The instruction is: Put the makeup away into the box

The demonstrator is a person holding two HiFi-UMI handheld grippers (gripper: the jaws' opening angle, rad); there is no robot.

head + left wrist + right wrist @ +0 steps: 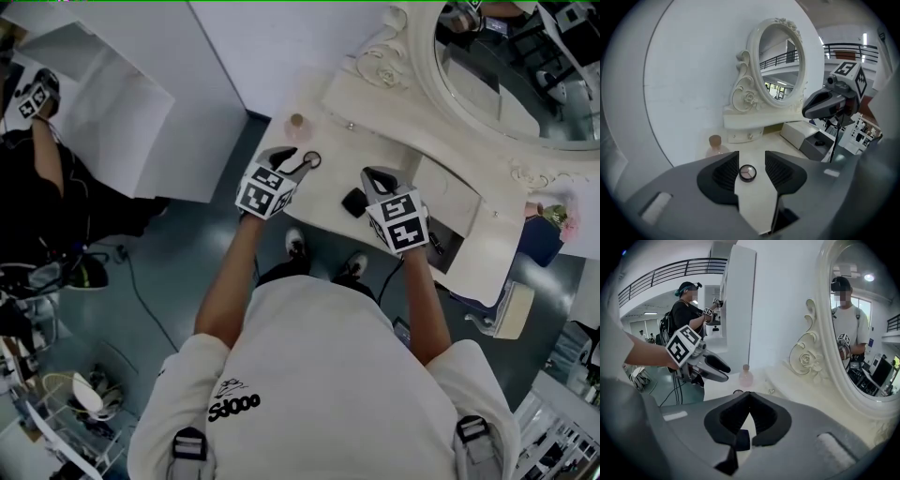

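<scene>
Overhead, the left gripper hovers at the small round black-rimmed eyeshadow compact on the white bench, near a pink glass bottle. The right gripper is just beside a small black case. Through the left gripper view, its fingers stand spread with the compact lying flat between them, untouched. The open grey-lined box sits well to the right. Through the right gripper view, its fingers are pressed together, nothing seen between the tips. The compact looks light, rigid and slick, so it is best pinched low across its rim.

White wall, ornate white oval mirror on a white desk, grey-blue floor, dark-railed upper gallery beyond, strip lights overhead
</scene>
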